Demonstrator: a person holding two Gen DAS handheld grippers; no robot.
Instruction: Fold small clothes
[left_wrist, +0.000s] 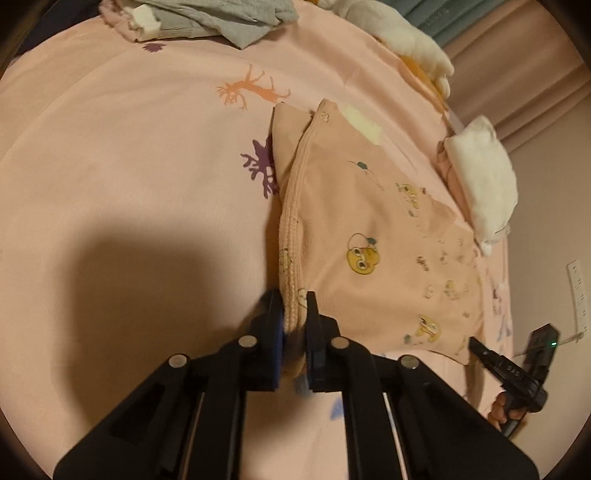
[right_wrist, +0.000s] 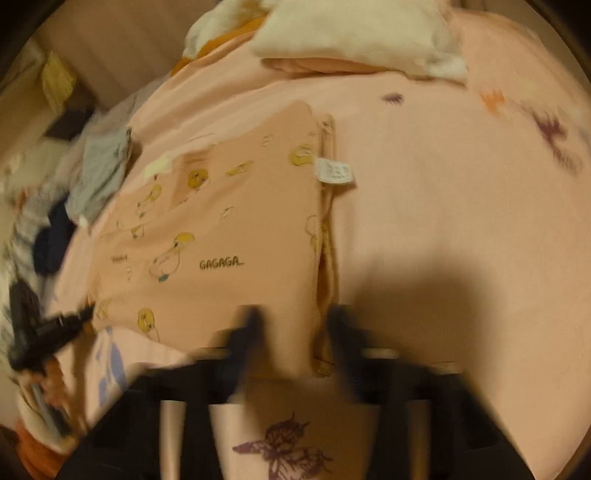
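A pink garment (left_wrist: 369, 229) printed with yellow cartoon ducks lies folded on the pink bedsheet (left_wrist: 129, 166). My left gripper (left_wrist: 293, 306) is shut on the near end of its ribbed edge, which stands pinched between the black fingers. In the blurred right wrist view, my right gripper (right_wrist: 295, 317) straddles the near corner of the same garment (right_wrist: 221, 229) by the folded edge. Its fingers stand apart and the cloth between them lies flat. Each gripper shows in the other's view: the right gripper (left_wrist: 476, 345) at the garment's far corner, the left gripper (right_wrist: 86, 314) as a dark blur.
A grey clothes pile (left_wrist: 221, 18) lies at the bed's far end. A folded white item (left_wrist: 484, 177) sits by the bed's edge next to the garment. More loose clothes (right_wrist: 99, 177) lie at the left in the right wrist view. A hand (left_wrist: 498, 406) holds the right gripper.
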